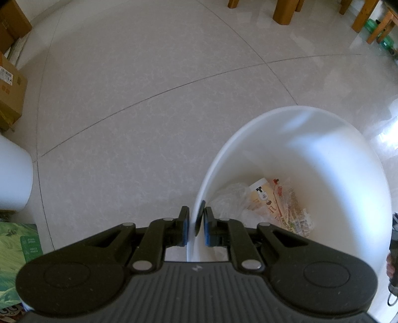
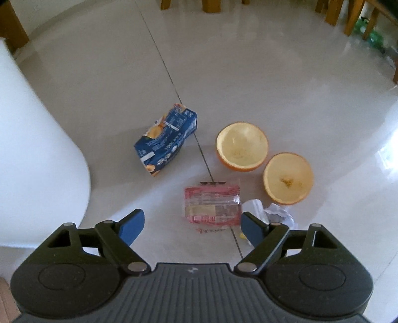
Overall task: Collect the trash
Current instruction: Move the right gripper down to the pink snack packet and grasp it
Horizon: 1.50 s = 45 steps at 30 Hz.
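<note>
My left gripper is shut on the near rim of a white bin, one finger outside the wall and one inside. At the bin's bottom lie a printed wrapper and clear plastic. My right gripper stands open low over the floor, its blue pads on either side of a red and clear wrapper without touching it. Beyond lie a crushed blue carton, two hollow orange peel halves and crumpled white paper. The bin's wall fills the left of the right wrist view.
Cardboard boxes and a green printed box stand at the left. Wooden furniture legs and green bottles line the far side. The floor is pale glossy tile with dark grout lines.
</note>
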Available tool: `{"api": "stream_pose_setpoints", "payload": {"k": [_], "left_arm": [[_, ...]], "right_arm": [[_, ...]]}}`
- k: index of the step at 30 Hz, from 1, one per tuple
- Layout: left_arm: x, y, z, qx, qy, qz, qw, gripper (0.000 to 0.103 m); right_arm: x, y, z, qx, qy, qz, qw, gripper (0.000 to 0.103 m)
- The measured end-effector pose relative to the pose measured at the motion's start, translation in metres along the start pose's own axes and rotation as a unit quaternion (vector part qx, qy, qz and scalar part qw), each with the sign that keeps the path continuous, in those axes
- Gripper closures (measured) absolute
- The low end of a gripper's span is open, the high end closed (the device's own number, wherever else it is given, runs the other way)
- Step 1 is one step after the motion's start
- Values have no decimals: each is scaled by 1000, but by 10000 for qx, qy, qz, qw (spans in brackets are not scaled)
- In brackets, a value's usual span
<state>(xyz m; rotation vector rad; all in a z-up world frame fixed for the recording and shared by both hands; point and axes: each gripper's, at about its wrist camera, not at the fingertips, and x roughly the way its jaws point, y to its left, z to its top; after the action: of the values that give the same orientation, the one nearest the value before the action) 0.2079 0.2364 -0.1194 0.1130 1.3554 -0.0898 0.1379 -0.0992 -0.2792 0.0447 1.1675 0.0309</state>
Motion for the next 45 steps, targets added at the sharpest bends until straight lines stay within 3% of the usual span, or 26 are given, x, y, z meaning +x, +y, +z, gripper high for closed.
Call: {"api": "stream_pose_setpoints", "payload": {"k": [16, 27, 34, 45], "left_arm": [[1, -3, 1, 45, 15, 50, 10000, 93], [1, -5, 1, 39, 11, 90, 10000, 93], [1, -5, 1, 32, 16, 95, 9999, 93], [1, -3, 1, -1, 18, 81, 10000, 93]], "right_arm": [[101, -15, 28, -77, 518, -65, 9986, 12], [111, -23, 13, 163, 868, 224, 9958, 12], [112, -7, -2, -205, 885, 22, 9959, 11], [112, 14, -10, -394, 906, -92, 9951, 31]]}}
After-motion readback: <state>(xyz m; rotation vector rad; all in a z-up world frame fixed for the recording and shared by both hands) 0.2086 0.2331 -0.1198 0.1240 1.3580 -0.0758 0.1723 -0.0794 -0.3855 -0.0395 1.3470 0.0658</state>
